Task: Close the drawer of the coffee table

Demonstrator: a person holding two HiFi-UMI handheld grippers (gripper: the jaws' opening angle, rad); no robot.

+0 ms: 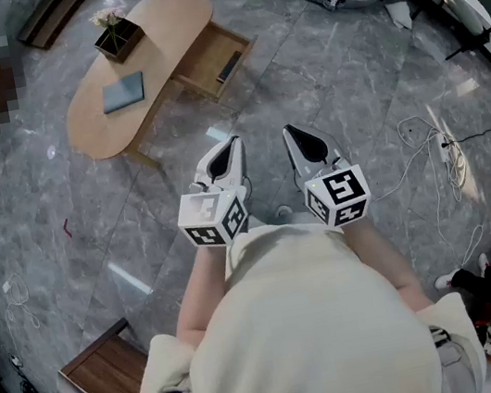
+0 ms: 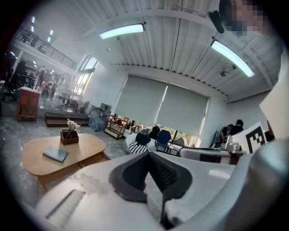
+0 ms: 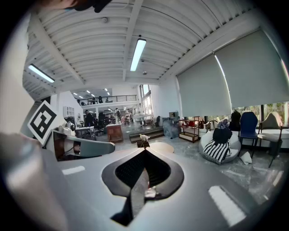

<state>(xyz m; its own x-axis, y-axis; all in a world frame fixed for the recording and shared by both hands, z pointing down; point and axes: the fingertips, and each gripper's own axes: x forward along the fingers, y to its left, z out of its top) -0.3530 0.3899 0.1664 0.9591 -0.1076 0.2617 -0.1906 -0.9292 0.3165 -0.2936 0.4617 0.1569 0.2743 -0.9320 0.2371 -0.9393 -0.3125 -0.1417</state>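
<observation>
Distance is what governs this moment: the person stands on the grey stone floor (image 1: 327, 73) well short of the table (image 1: 96, 123), with both tongs carried out in front of the body, side by side and tipped a little downward. That looks like a carrying posture for an approach, not a working one.

The left tongs (image 1: 230, 151) are fully closed, pads meeting at the tip with nothing between them, as the left gripper view shows. The right tongs (image 1: 299, 139) are the same: jaws together, empty. Closed jaws suit the job, I judge, since shutting a drawer needs a push from a blunt closed tip and no grasp.

The drawer (image 1: 212, 60) stands pulled far out of the table's long side, on the side facing the open floor, its wooden tray exposed with a dark object (image 1: 228, 68) lying inside. On the tabletop sit a planter box (image 1: 117, 37) near one end and a grey book (image 1: 124, 92) toward the middle; both are clear of the drawer and should not interfere.

Relative to the tongs, the drawer lies ahead and well apart, roughly in line with the left tongs and somewhat to the left of the right pair. Bare floor fills the gap between. The drawer's front panel faces toward the person at a slant, so whichever pair is used would likely need to come round square to that panel before pressing it in. The task has not begun in any physical sense; nothing touches the drawer.
</observation>
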